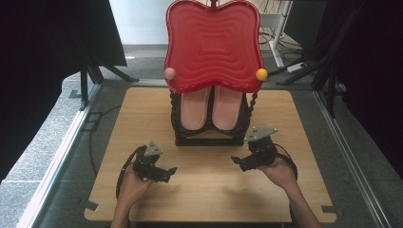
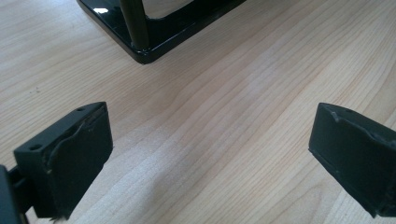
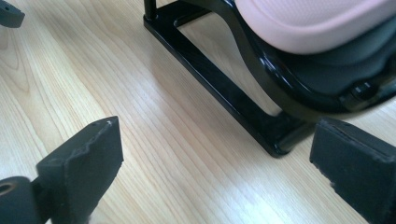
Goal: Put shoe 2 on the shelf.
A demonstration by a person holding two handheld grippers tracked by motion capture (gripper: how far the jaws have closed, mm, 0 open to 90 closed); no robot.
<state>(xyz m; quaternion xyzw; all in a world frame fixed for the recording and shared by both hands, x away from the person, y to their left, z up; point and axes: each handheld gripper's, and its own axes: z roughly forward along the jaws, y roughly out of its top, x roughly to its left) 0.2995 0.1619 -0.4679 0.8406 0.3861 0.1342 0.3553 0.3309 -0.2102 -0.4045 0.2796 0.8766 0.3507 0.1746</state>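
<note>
Forearms at 6 o'clock. Left gripper and right gripper: jaws wide apart, empty, over bare worktop. Black shoe rack with pink slippers at 12 o'clock, right gripper nearer.

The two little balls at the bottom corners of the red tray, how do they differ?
The ball at the tray's left corner is pale pink; the ball at the right corner is bright yellow. The pink one nearly blends into the red tray, while the yellow one stands out sharply. Both are round, look alike in size, and sit at about the same height on the tray's lower edge.
</note>
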